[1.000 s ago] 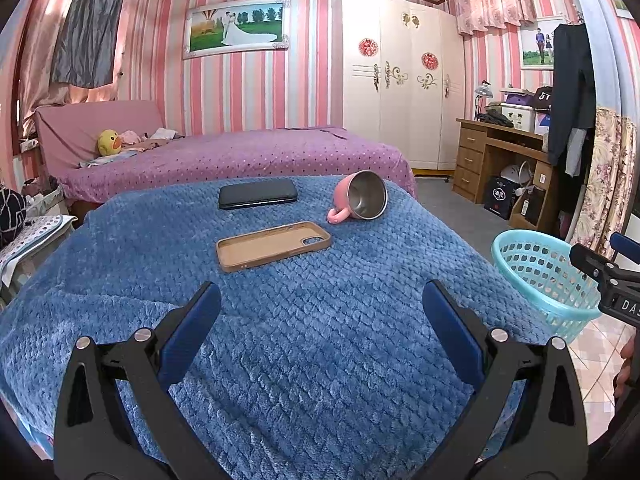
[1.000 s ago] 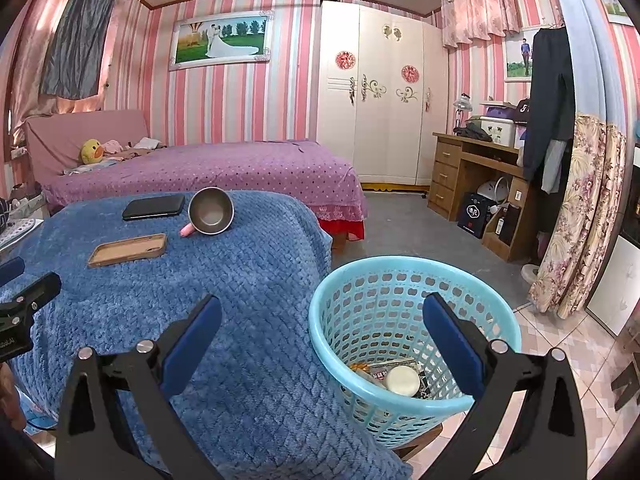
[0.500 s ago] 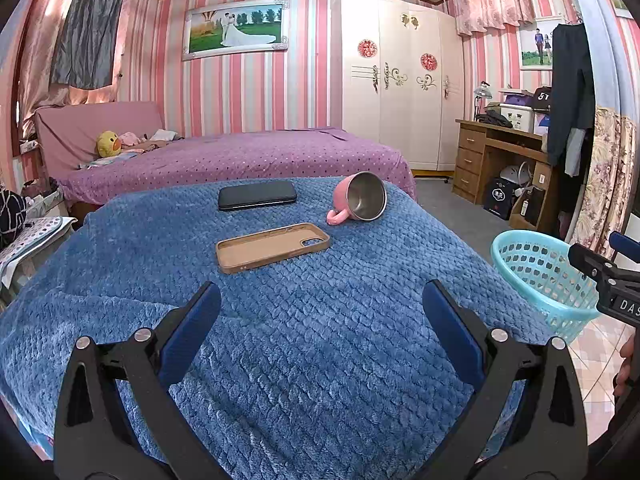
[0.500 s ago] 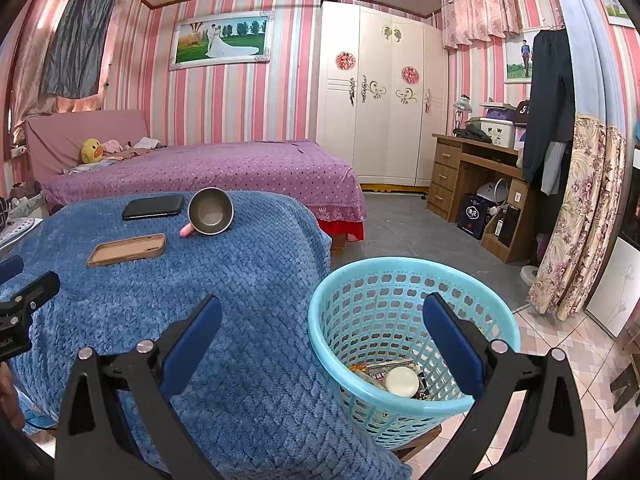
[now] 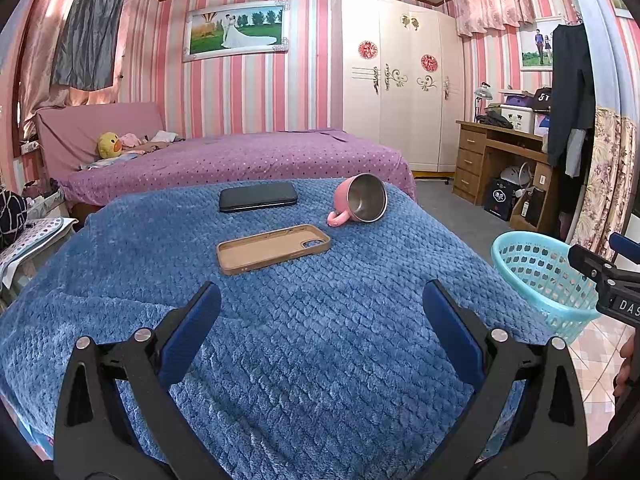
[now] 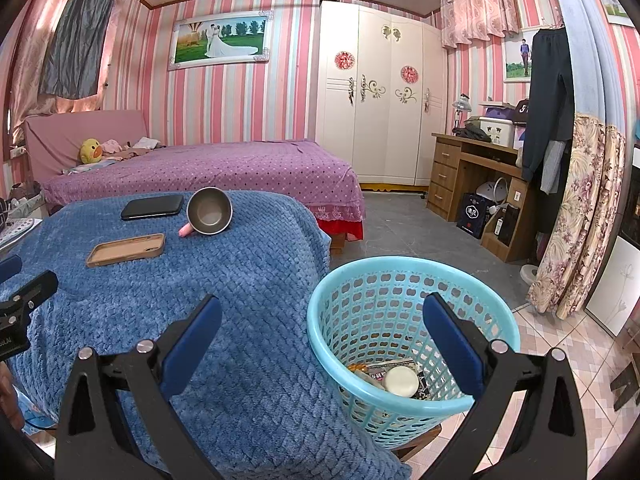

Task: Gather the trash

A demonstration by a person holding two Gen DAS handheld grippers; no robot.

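A light blue plastic basket stands beside the blue blanket's right edge, holding several pieces of trash, among them a round white lid. My right gripper hangs open just above the basket's near-left rim, nothing between its fingers. My left gripper is open and empty over the near part of the blue blanket. The basket shows at the right of the left wrist view, with the right gripper's body in front of it.
On the blanket lie a tan phone case, a black phone and a tipped pink mug. Behind is a purple bed. A wooden desk and hanging clothes stand right.
Both views have shifted very slightly; the basket sits a little lower in the right wrist view. Both grippers stay open and empty.
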